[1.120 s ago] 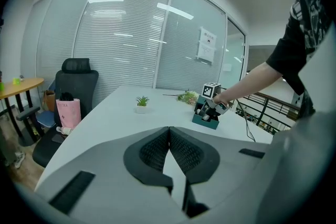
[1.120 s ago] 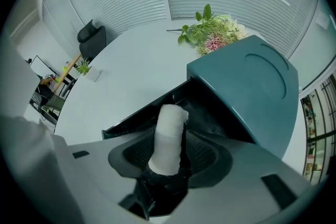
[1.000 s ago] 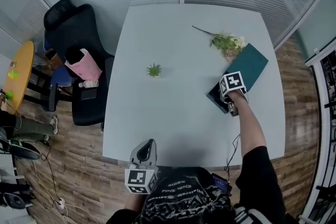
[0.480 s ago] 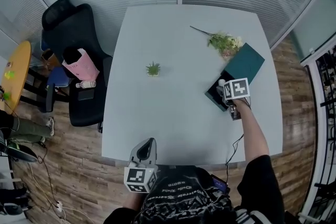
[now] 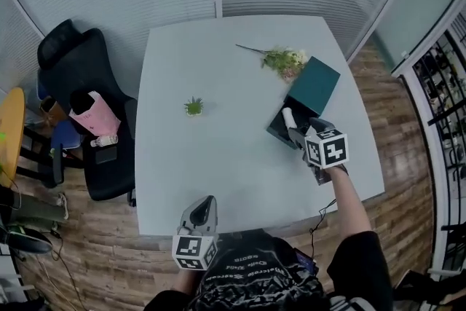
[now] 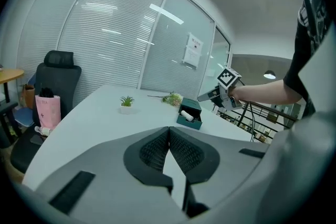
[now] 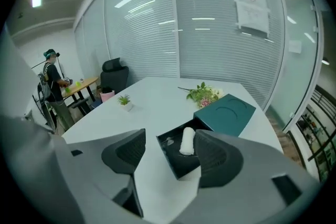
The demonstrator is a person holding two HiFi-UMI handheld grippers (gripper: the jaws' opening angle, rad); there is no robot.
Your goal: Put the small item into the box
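Note:
A small white roll (image 5: 289, 117) lies inside the open dark teal box (image 5: 279, 133) on the white table (image 5: 218, 149), right of middle. The box's lid (image 5: 314, 87) lies just behind it. My right gripper (image 5: 300, 136) hovers at the box's near right side, open and empty. In the right gripper view the roll (image 7: 186, 141) and the box (image 7: 177, 164) show between my spread right gripper (image 7: 169, 140). My left gripper (image 5: 204, 205) is shut with nothing in it, low at the table's near edge; the left gripper view shows the pads of the left gripper (image 6: 169, 138) pressed together.
A sprig of flowers (image 5: 280, 60) lies behind the lid. A tiny potted plant (image 5: 194, 107) stands left of middle. A black office chair (image 5: 73, 69) with a pink bag (image 5: 93, 111) is beyond the table's left edge. A person (image 7: 51, 84) stands far off.
My right gripper has drawn back from over the box toward the near right, and the white roll now shows lying in the box. The head view has shifted; the left gripper kept still.

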